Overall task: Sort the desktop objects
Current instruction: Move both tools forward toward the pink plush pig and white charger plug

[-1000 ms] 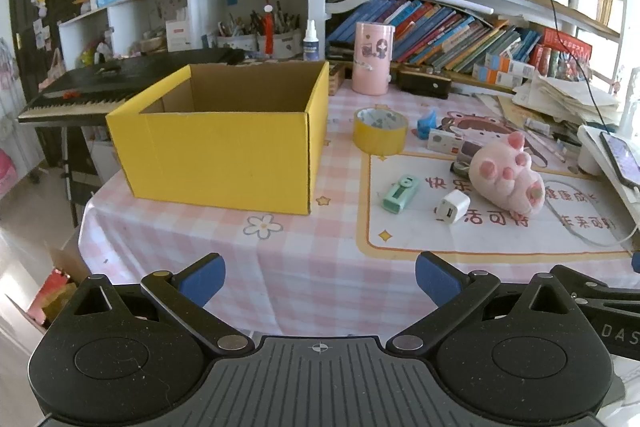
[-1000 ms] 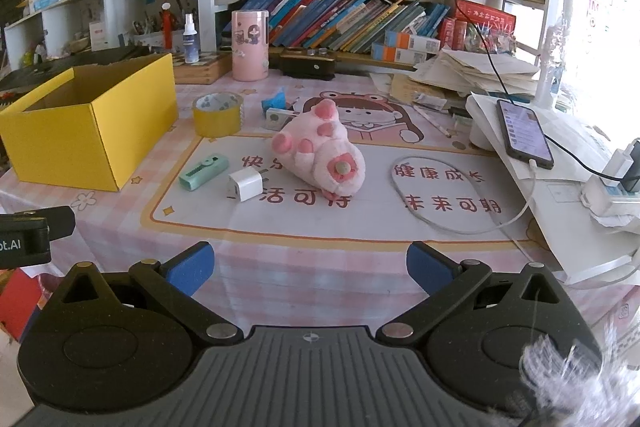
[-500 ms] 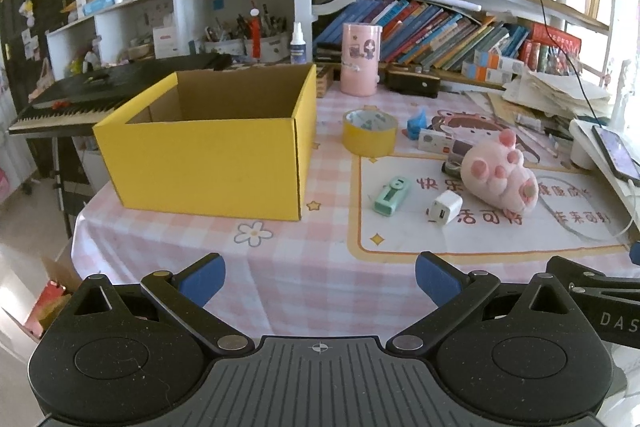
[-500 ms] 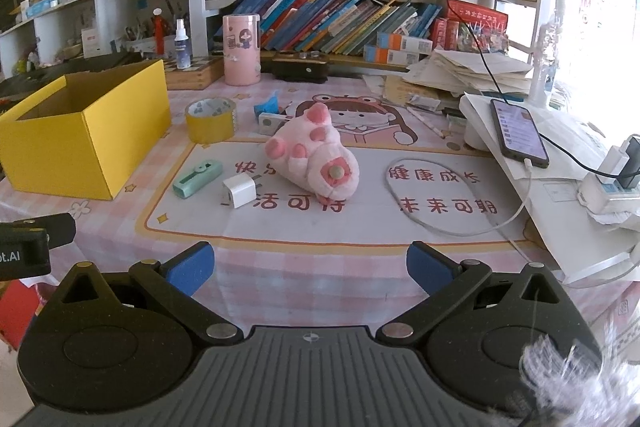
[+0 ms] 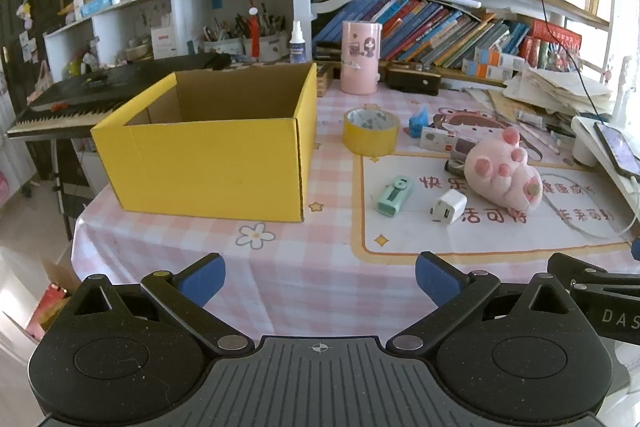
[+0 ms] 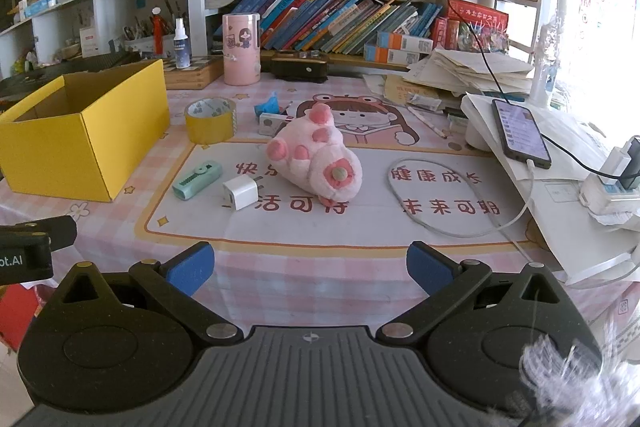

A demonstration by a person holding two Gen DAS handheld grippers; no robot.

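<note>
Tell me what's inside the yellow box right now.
The yellow box shows only bare brown inner walls in both wrist views; nothing sticks up above its rim. Its floor is hidden behind the near wall, so small items there cannot be ruled out.

Left gripper (image 5: pixel 320 281) wide open, nothing between blue fingertips (image 5: pixel 202 277). Held low, level, pointing forward. Black body fills bottom of left view

Right gripper (image 6: pixel 310 269) wide open too, blue fingertips (image 6: pixel 428 267) far apart, holding nothing. Level, pointing forward

Both side by side: right gripper's black edge shows at right of left view, left gripper's edge shows at left of right view. No hand seen
</note>
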